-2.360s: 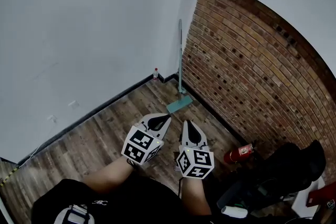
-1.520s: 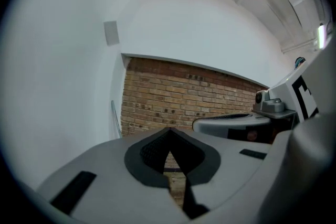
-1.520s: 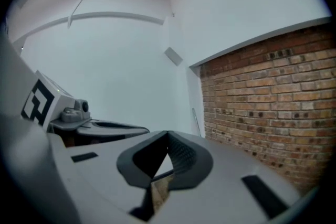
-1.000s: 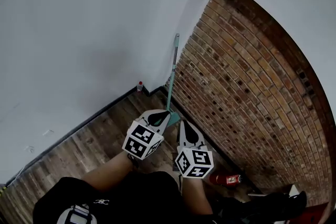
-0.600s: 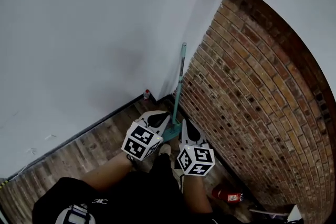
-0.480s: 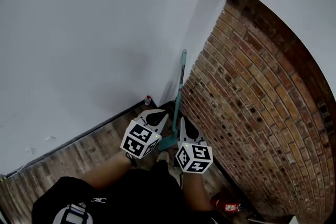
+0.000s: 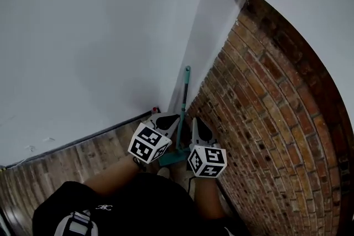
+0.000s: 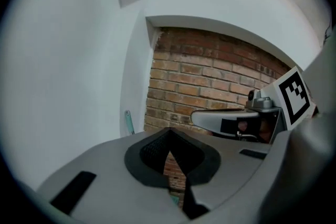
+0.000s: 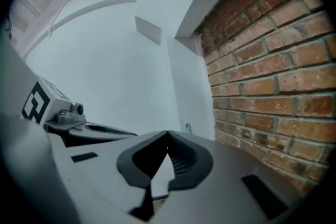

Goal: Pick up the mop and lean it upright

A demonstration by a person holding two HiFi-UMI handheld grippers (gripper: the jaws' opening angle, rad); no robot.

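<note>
The mop has a teal handle that stands upright in the corner where the white wall meets the brick wall. Its teal head rests on the wood floor between my two grippers. My left gripper sits just left of the handle, shut and empty. Just right of it is my right gripper, also shut and empty. Neither touches the mop. The handle's top shows past the left gripper as a teal tip, and past the right gripper as a small tip.
The brick wall runs close along the right; the white wall fills the left and back. A small red-capped bottle stands by the skirting in the corner. Wood floor stretches out to the left.
The view has closed in on the corner, both grippers now flanking the standing mop. The red extinguisher on the floor at right has left the view. Both grippers stayed shut.
</note>
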